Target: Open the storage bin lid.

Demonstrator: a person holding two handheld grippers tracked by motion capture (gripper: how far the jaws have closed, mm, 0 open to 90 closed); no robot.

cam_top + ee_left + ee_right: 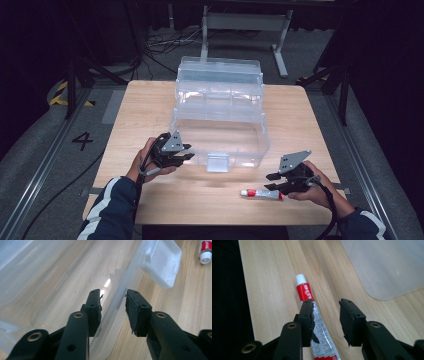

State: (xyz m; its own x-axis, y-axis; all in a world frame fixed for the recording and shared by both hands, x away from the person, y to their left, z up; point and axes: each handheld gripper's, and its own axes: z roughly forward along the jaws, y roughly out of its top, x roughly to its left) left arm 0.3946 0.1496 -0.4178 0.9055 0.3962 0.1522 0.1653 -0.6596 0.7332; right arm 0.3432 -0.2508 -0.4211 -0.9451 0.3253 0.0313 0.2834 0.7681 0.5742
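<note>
Lab: floor cables (160,47), rails (45,155)

A "4" is marked on the floor (82,140).

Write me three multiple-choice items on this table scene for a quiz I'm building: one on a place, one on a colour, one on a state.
1. Where does the tube lie?
A. inside the box
B. on the table, nearer the person than the box
C. on the floor

2. What colour is the tube's cap?
A. white
B. blue
C. black

3. How is the clear box?
A. latched shut
B. upside down
C. open, lid back

Answers:
1 B: it rests on wood beside the right gripper.
2 A: white above a red band.
3 C: the left gripper straddles its wall.
</note>
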